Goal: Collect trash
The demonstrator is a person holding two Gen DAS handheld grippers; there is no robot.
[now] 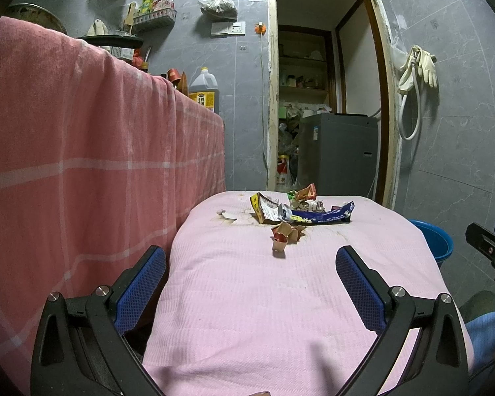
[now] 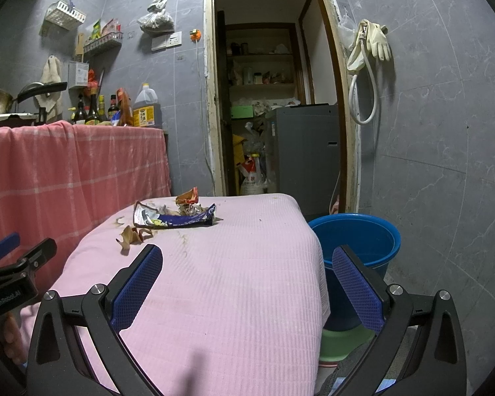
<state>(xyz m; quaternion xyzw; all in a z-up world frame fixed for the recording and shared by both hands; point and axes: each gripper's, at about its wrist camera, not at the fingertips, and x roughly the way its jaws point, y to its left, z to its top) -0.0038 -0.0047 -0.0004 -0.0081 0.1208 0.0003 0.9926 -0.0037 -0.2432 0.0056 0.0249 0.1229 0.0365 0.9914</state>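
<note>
Trash lies at the far end of a pink-clothed table (image 1: 264,297): a blue and yellow snack wrapper (image 1: 313,214), a crumpled red and orange wrapper (image 1: 305,193), and a brown crumpled paper piece (image 1: 285,236) nearer to me. My left gripper (image 1: 250,264) hovers open over the near table, well short of the trash. In the right wrist view the blue wrapper (image 2: 175,217) and brown paper (image 2: 132,236) sit far left. My right gripper (image 2: 247,264) is open above the table's right edge. A blue bucket (image 2: 356,237) stands on the floor right of the table.
A counter draped in pink checked cloth (image 1: 82,165) rises close on the left, with bottles and an oil jug (image 2: 145,105) on top. A doorway (image 1: 326,99) with a grey appliance is behind the table. A green stool (image 2: 343,343) sits under the bucket's near side.
</note>
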